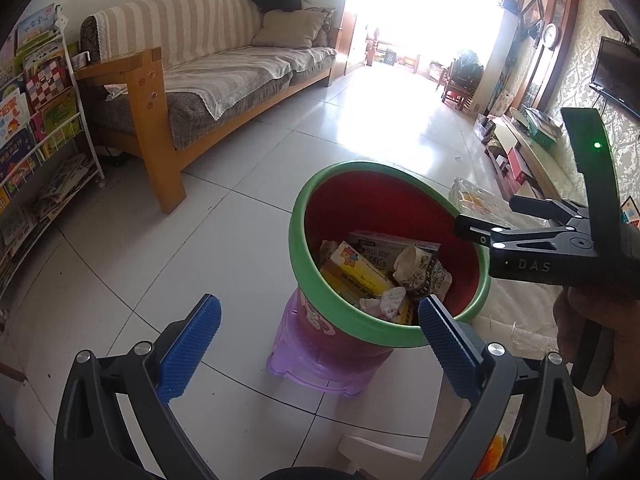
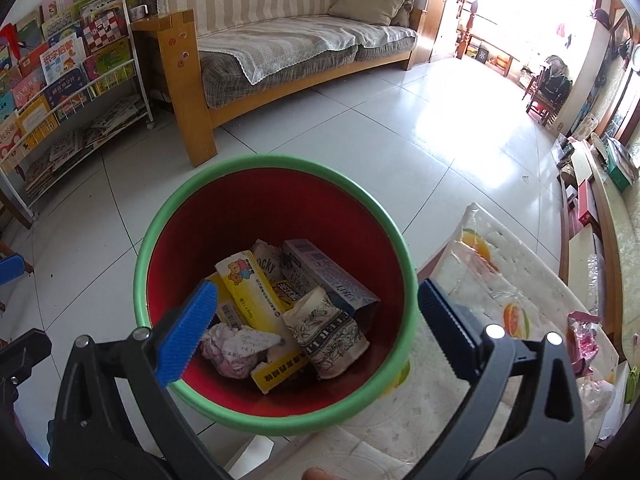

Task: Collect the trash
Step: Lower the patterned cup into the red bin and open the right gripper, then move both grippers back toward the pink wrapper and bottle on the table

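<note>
A red trash bin with a green rim (image 1: 304,264) (image 2: 168,204) stands on a purple plastic stool (image 1: 304,360). Inside lie a yellow carton (image 2: 256,300), a purple-grey box (image 2: 320,272), a crumpled patterned paper cup (image 2: 324,332) and a wad of tissue (image 2: 228,348). My left gripper (image 1: 320,340) is open and empty, just in front of the bin. My right gripper (image 2: 316,332) is open and empty, directly above the bin's mouth; in the left wrist view it reaches in from the right over the rim (image 1: 472,232).
A table with a fruit-print cloth (image 2: 500,296) touches the bin on the right; a pink wrapper (image 2: 584,332) lies on it. A wooden sofa (image 1: 208,76) and a book rack (image 1: 36,120) stand behind on the tiled floor. A TV bench (image 1: 536,152) lines the right wall.
</note>
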`<state>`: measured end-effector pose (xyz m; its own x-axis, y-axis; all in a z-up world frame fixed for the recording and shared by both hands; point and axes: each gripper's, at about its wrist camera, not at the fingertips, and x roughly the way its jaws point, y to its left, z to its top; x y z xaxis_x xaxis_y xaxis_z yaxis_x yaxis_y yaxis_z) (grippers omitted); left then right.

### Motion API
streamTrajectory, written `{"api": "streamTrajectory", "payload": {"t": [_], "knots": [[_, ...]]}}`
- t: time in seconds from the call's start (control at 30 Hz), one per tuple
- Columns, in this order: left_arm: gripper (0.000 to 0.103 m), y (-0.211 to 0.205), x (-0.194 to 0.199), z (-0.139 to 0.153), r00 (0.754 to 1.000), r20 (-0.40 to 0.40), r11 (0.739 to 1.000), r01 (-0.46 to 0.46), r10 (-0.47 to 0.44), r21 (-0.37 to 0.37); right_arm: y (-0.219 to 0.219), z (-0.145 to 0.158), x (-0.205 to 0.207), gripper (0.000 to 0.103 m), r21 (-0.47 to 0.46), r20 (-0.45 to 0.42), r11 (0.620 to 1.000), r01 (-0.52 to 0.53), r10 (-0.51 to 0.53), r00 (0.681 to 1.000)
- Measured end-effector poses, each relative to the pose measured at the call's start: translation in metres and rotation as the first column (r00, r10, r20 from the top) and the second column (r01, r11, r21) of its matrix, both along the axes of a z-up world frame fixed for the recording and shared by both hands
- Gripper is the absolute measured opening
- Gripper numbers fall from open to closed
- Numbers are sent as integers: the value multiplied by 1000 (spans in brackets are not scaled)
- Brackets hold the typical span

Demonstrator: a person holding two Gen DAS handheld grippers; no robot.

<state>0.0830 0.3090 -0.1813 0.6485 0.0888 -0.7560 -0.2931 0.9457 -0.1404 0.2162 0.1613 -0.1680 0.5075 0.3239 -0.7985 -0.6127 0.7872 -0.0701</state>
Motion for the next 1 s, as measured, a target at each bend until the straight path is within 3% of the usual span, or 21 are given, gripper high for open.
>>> {"api": "streamTrajectory", "payload": {"t": [0.23, 0.43, 0.73, 1.0], "knots": [[95, -41, 15, 12, 996, 5, 996, 86, -86, 11, -78, 25, -33, 98, 61, 44, 996, 65, -67, 997], [95, -101, 37, 22, 977, 16, 977, 214, -214, 12, -164, 24, -62, 98, 55, 61, 983, 174, -177, 982], [95, -212, 83, 29, 912, 7, 912, 410, -410, 25, -288, 15, -100, 98, 70, 43, 927, 369, -373, 927], [95, -299, 143, 33, 848, -35, 846, 530, -529, 52, -368, 3, -130, 98, 120, 1, 866, 486, -489, 872]]}}
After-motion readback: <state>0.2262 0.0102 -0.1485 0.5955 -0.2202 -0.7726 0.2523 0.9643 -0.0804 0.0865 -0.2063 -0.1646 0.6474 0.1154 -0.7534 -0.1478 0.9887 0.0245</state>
